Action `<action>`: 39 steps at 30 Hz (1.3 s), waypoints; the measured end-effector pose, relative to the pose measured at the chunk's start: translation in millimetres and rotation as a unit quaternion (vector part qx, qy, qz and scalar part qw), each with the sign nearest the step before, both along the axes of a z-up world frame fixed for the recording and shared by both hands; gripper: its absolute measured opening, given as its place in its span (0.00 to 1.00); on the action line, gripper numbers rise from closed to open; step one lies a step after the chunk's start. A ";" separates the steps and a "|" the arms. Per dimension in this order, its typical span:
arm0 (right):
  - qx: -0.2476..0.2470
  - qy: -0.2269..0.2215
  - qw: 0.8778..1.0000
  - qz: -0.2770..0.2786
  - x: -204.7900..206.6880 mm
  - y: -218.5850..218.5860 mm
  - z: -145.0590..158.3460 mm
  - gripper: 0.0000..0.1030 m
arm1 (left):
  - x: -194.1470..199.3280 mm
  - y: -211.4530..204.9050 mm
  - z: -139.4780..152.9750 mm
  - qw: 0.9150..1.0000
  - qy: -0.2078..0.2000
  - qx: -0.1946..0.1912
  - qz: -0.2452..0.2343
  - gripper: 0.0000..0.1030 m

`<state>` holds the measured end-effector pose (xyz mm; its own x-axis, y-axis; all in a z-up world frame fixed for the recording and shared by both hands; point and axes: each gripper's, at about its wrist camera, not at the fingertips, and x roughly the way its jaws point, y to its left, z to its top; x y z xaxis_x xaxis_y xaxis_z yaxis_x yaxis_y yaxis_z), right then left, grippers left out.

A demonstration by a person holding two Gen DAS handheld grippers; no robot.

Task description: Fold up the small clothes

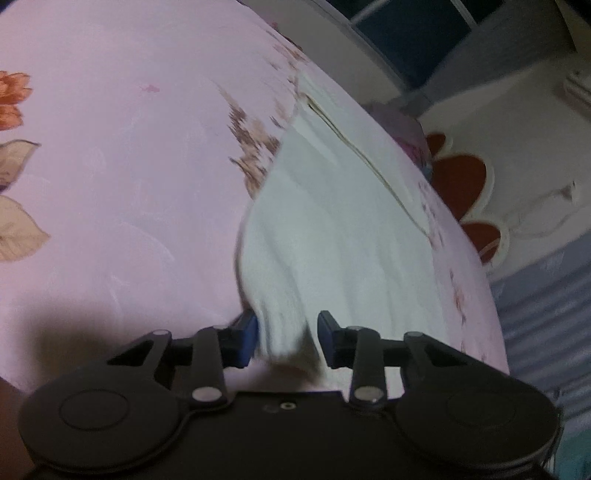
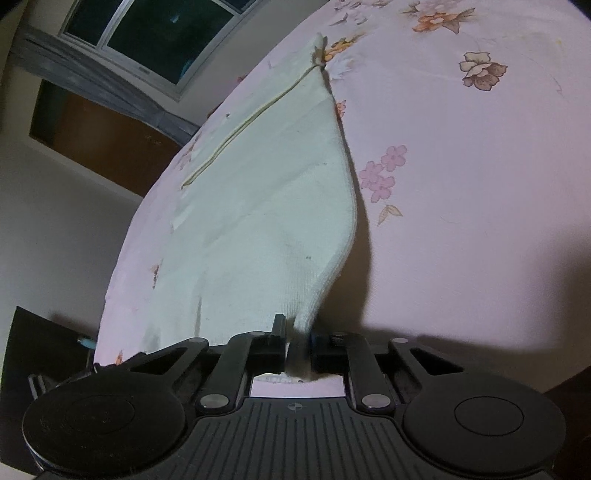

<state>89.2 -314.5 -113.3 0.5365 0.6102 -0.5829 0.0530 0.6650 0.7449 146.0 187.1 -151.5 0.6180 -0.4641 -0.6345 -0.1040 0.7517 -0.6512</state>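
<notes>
A pale white knitted garment (image 1: 332,236) lies on the pink floral bedsheet (image 1: 129,166), with a thin yellowish seam line running across it. In the left wrist view its near corner hangs between the fingers of my left gripper (image 1: 286,338), whose jaws stand a little apart around the cloth. In the right wrist view the same garment (image 2: 258,206) rises to a lifted corner pinched in my right gripper (image 2: 298,341), whose jaws are closed on the cloth.
The pink sheet (image 2: 461,221) with flower prints covers the bed. The bed's edge runs past the garment. Beyond it are a white floor mat with red petals (image 1: 465,184), a window (image 2: 147,33) and a brown cabinet (image 2: 110,144).
</notes>
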 end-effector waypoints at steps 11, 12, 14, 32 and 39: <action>-0.002 -0.001 1.000 0.000 15.6 0.5 -4.2 0.04 | 14.6 -0.3 -3.1 0.999 0.000 0.026 -0.023 0.08; -0.004 0.000 1.000 0.009 13.3 2.0 -5.3 0.03 | 10.8 -1.7 -3.4 0.999 -0.001 0.043 -0.026 0.05; -0.006 -0.006 1.000 0.010 9.0 2.7 -6.8 0.03 | 3.0 0.1 0.8 0.998 -0.020 0.056 -0.023 0.04; -0.023 -0.140 0.987 -0.072 182.0 -6.5 95.9 0.03 | 181.7 3.6 90.0 0.991 -0.126 0.033 -0.012 0.03; -0.019 -0.081 0.990 -0.117 309.4 -14.6 68.2 0.03 | 309.3 -4.4 77.8 0.992 -0.105 0.048 -0.041 0.03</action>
